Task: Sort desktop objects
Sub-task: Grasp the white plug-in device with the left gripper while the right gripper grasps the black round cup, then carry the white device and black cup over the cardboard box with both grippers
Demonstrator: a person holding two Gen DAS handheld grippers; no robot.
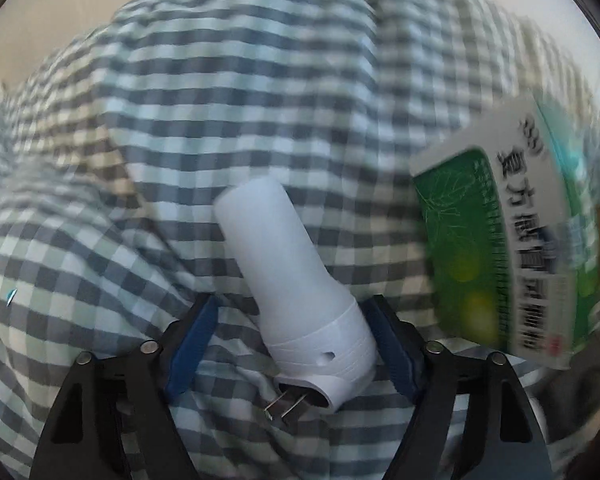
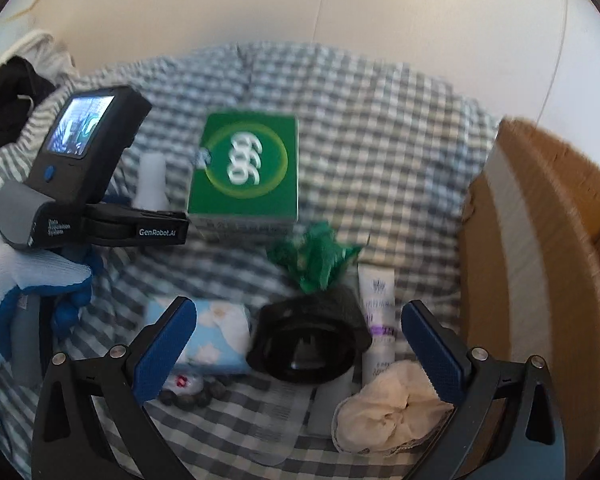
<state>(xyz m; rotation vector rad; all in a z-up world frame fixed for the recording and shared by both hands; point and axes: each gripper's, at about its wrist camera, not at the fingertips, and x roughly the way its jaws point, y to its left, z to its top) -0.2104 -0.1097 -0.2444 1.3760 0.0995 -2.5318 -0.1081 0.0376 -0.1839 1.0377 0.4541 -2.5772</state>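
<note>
Left gripper (image 1: 292,344) is carrying a white plug-in device (image 1: 292,280); jaws apart around its base, right pad touching, left pad clear, so firm clamping can't be told. Checked cloth (image 1: 220,120) is lying open beyond it; green medicine box (image 1: 508,240) is crowding the right side. Right gripper (image 2: 300,344) is hovering, jaws wide apart, nothing held. Closest under it: cream cloth wad (image 2: 384,412), black strap (image 2: 308,344), blue tissue pack (image 2: 216,336), white tube (image 2: 376,312). Farther: green wrapper (image 2: 316,260), then the box. Cardboard box (image 2: 540,260) is walling the right edge.
</note>
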